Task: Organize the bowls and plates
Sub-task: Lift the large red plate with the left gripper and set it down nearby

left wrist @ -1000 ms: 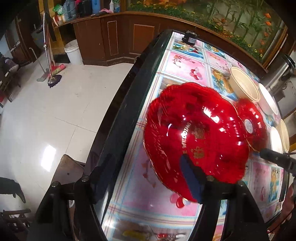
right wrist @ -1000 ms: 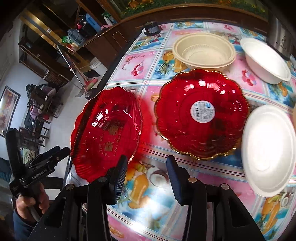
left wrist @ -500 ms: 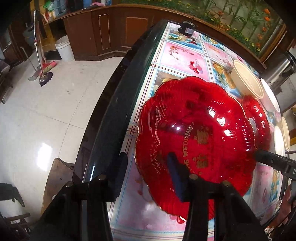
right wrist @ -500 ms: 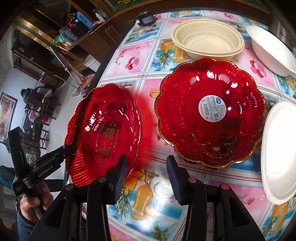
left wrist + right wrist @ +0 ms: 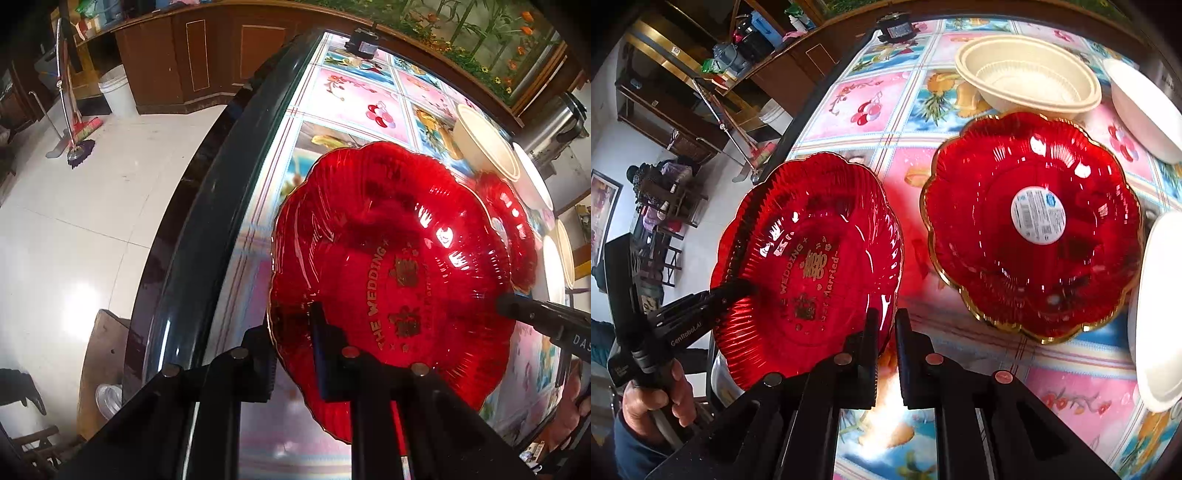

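A red scalloped wedding plate (image 5: 399,266) with gold lettering sits tilted at the table's left edge. My left gripper (image 5: 293,325) is closing tight on its near rim, one finger over the plate and one under. In the right wrist view the same wedding plate (image 5: 812,258) has its right rim pinched between the closing jaws of my right gripper (image 5: 887,317). The left gripper (image 5: 738,290) bites the opposite rim. A second red plate (image 5: 1034,229) with a white sticker lies flat to the right. The right gripper (image 5: 509,304) shows at the plate's far rim.
A cream bowl (image 5: 1027,81), a white bowl (image 5: 1145,110) and a white plate (image 5: 1160,314) lie behind and right of the red plates. The table's dark rim (image 5: 192,236) drops to a tiled floor on the left. A steel urn (image 5: 550,125) stands at the far corner.
Both pairs of jaws stood wide open a second ago and are now pinched on opposite rims of the wedding plate. Both grippers sank closer to the plate.
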Available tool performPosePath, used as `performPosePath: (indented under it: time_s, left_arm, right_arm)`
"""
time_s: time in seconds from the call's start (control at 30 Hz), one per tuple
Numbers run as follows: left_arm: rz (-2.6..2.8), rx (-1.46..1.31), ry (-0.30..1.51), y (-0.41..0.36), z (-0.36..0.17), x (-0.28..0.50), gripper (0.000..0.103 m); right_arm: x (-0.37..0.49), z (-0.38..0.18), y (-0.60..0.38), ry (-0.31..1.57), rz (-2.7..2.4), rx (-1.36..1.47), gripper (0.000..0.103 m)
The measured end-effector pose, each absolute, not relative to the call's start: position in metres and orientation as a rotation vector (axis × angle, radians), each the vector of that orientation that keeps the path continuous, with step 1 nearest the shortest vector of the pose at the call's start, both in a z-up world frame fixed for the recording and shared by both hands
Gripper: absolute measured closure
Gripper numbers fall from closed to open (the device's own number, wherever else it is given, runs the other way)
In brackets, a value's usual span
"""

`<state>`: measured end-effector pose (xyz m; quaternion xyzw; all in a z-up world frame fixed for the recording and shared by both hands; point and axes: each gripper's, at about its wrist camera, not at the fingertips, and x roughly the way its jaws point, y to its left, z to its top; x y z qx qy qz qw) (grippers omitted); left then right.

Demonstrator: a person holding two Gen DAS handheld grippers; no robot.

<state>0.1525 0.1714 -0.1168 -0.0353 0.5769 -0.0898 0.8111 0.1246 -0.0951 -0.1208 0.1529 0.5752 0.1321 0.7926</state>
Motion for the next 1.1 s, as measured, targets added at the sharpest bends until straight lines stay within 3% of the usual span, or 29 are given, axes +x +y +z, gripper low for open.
performPosePath:
  time_s: [0.53,0.57,0.63,0.7,0.9,1.1]
  left_arm:
    - [-0.104,-0.168,1.243,0.184,-0.121,0.066,0.087]
    - [-0.082,-0.176,1.236,0.184,-0.12,0.063,0.086]
    - [-0.041,-0.181,1.222,0.186,-0.115,0.058,0.072]
    - [0.002,-0.205,1.185,0.193,-0.103,0.049,0.043]
    - [0.03,-0.272,1.132,0.192,-0.074,0.02,0.041]
    - [-0.079,-0.209,1.13,0.13,-0.05,0.013,0.041]
  right_arm:
    - [0.072,-0.127,-0.085,1.276,0.405,0.273,0.093]
    - [0.071,-0.128,-0.084,1.278,0.419,0.266,0.093]
    - [0.072,-0.127,-0.084,1.279,0.448,0.258,0.09]
    - [0.071,-0.124,-0.087,1.284,0.459,0.251,0.09]
    - [0.055,-0.109,-0.128,1.228,0.485,0.276,0.082]
    - [0.041,-0.103,-0.203,1.19,0.411,0.372,0.083]
